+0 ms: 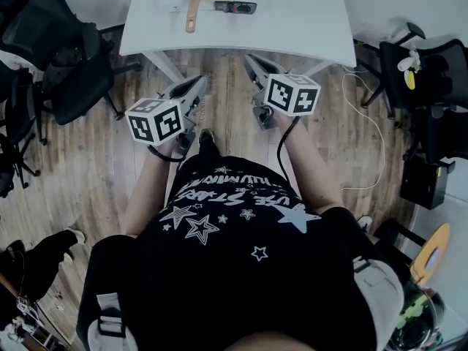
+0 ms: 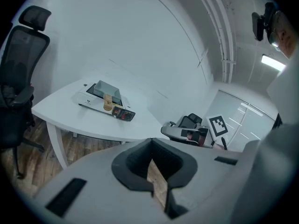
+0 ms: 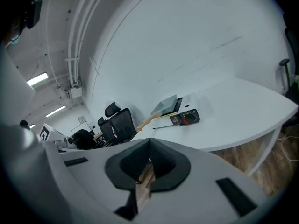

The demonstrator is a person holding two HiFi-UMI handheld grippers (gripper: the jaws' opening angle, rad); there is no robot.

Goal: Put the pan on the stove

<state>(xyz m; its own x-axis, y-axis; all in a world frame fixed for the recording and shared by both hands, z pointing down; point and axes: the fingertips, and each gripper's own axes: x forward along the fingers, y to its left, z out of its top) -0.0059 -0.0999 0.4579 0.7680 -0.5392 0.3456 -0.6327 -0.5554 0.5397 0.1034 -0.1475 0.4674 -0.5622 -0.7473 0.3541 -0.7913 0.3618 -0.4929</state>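
- Your left gripper [image 2: 153,171] is clenched with nothing in it; only a sliver of the wooden floor [image 1: 234,86] shows through the seam between its jaws.
- Your right gripper [image 3: 145,171] is likewise pressed closed and empty.
- You hold both grippers side by side just short of the table [image 1: 307,28]'s near edge, noses toward it, well apart from everything on it.
- The pan [image 2: 106,91], grey and square, sits on top of the stove [image 2: 86,98] at the middle of the table's far side.
- Its wooden handle [image 2: 109,102] reaches over the stove's front toward the table's near edge.
- The stove's black control panel [image 2: 125,115] lies just beside that handle.
- A black office chair [image 1: 66,57] stands off the table's left end, and another chair [image 1: 424,72] off its right end.
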